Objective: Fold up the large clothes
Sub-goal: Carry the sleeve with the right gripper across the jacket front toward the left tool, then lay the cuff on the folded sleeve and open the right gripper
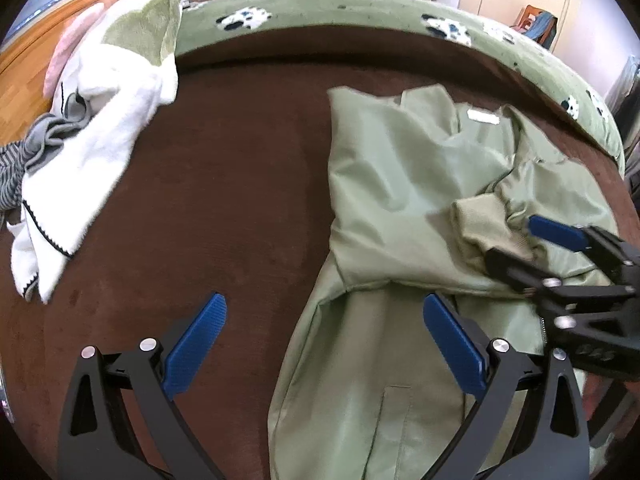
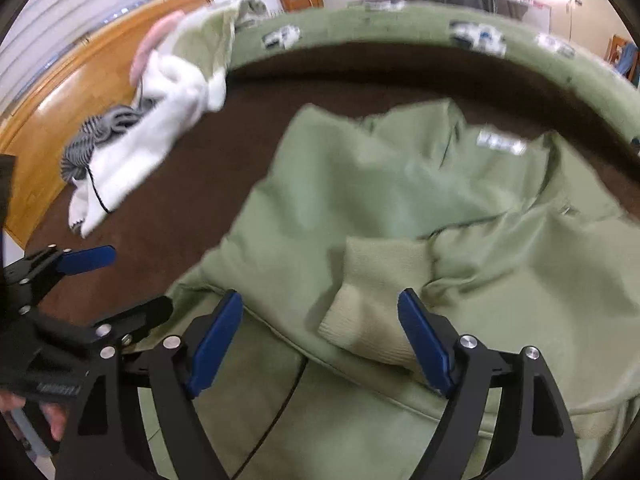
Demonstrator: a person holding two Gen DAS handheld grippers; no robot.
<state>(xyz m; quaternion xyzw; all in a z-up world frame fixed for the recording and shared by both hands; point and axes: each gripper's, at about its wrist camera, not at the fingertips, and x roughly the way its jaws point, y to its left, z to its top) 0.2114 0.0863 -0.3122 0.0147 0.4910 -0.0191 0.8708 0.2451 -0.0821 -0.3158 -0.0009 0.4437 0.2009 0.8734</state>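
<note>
A pale green jacket (image 1: pixel 400 184) lies spread on the brown bed cover (image 1: pixel 224 200), collar and white label toward the far side. One sleeve is folded across its body, ending in a ribbed cuff (image 2: pixel 376 292). My right gripper (image 2: pixel 320 328) is open, and the cuff lies loose between its blue pads (image 2: pixel 428 344), not pinched. From the left wrist view, my right gripper (image 1: pixel 516 246) sits at that cuff (image 1: pixel 488 220). My left gripper (image 1: pixel 324 340) is open wide over the jacket's lower left edge, holding nothing. It also appears as the left gripper (image 2: pixel 142 280) at the jacket's left side.
A heap of white and green blankets (image 1: pixel 104 120) with a striped grey garment (image 1: pixel 16 172) lies at the bed's left. A green paw-print cover (image 1: pixel 360 4) edges the far side. Wooden floor (image 2: pixel 60 112) shows left. A hand (image 2: pixel 52 416) grips the left tool.
</note>
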